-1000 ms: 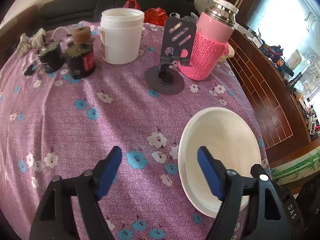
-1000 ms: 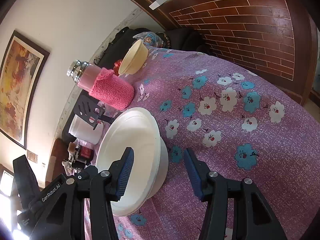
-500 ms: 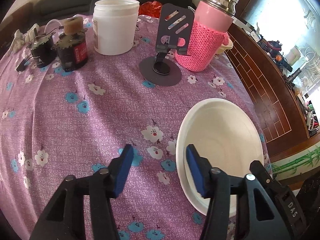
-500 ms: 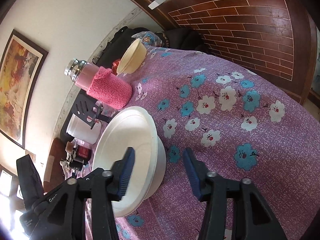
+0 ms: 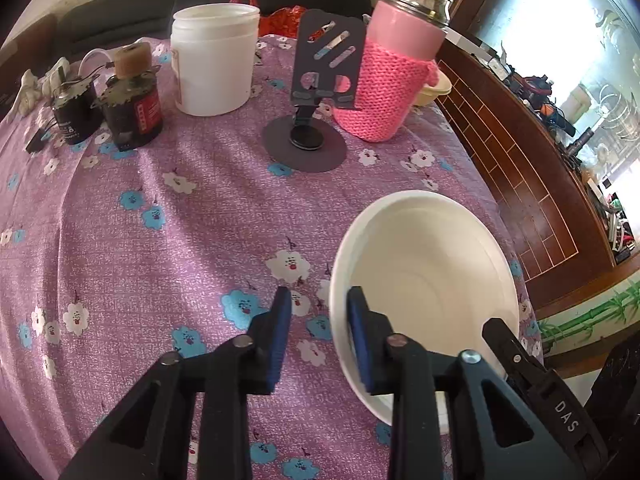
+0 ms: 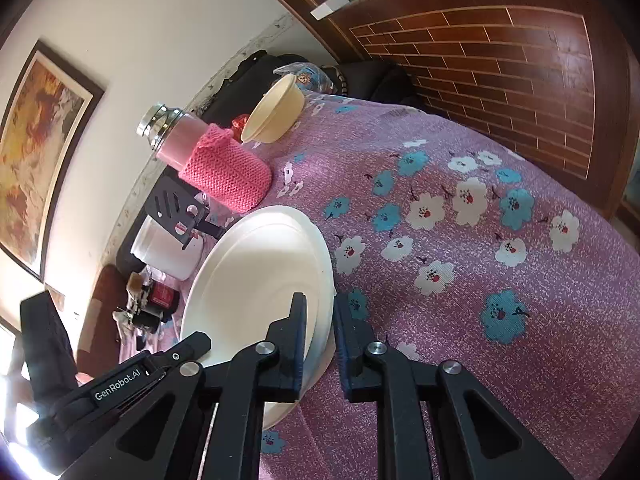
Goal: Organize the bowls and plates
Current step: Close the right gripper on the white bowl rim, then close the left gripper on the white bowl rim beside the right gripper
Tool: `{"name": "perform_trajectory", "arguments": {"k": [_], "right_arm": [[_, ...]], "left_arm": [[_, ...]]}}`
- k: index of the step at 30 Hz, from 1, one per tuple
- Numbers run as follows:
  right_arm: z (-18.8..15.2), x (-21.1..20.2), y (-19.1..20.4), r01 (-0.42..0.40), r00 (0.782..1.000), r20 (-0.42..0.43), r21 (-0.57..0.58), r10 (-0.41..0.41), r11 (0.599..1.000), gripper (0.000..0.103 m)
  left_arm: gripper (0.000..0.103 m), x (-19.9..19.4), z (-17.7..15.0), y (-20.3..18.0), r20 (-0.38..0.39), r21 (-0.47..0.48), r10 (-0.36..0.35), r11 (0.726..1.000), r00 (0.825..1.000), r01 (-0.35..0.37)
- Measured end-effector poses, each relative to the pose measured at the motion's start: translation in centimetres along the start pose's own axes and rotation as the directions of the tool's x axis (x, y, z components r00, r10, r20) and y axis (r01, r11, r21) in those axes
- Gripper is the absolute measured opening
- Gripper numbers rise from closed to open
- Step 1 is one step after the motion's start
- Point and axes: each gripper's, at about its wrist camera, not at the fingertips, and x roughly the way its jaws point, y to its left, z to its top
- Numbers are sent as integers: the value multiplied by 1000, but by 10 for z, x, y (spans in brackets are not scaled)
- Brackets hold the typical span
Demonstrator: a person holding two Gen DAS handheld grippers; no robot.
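A wide, shallow white ceramic bowl (image 5: 432, 280) sits on the table under a purple cloth printed with white and blue flowers (image 5: 160, 240), near the table's right edge as the left wrist view shows it. Both grippers meet it from opposite sides of its rim.

The left gripper (image 5: 316, 332), black with blue pads, has just been closing: one pad lies inside the bowl against the near wall, the other stands outside over the cloth with a visible gap to the rim, so the bowl's edge is between the jaws but not yet pinched. The right gripper (image 6: 320, 336) has also just been closing, and its two pads are clamped on the bowl's rim, one inside and one outside.

Farther back on the cloth stand a pink flask with a steel cap and a pink knitted sleeve (image 5: 392, 68), a dark grey phone stand on a round base (image 5: 316, 92), a white plastic jar (image 5: 214, 60) and two small dark bottles (image 5: 132, 96). A smaller cream-yellow bowl (image 6: 276, 110) rests behind the flask, well apart from the white one, close to the far edge of the table
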Motion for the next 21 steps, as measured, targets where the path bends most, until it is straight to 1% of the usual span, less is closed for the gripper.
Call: {"name": "perform_trajectory", "arguments": {"k": [2,4,7,13,19,21], "right_arm": [[0,0,0,1,1000,1,-2,-1,1000,13],[0,0,-1,-6,1000,0,4,6,1000,12],[-1,-1,-2,-13,1000,-3,12,13,1000,10],[-4,0,-11,-61,997,-37,72,64,996,9],[-9,-10,4,-64,997,-32,38,66,997,9],[-12,-13,10,-68,997,-43,30,69,997,9]], "left_arm": [[19,-1,-1,-2,1,7,-8,1000,1000,8],[9,-2,-2,-4,-3,13,-21,1000,1000,21],[9,-6,-3,-8,11,28,-8,1000,1000,7],[8,-16,-4,-9,34,42,11,999,999,-12],[9,-32,-9,-2,45,33,32,999,998,-33],[9,-40,-14,5,52,29,43,999,998,-44]]}}
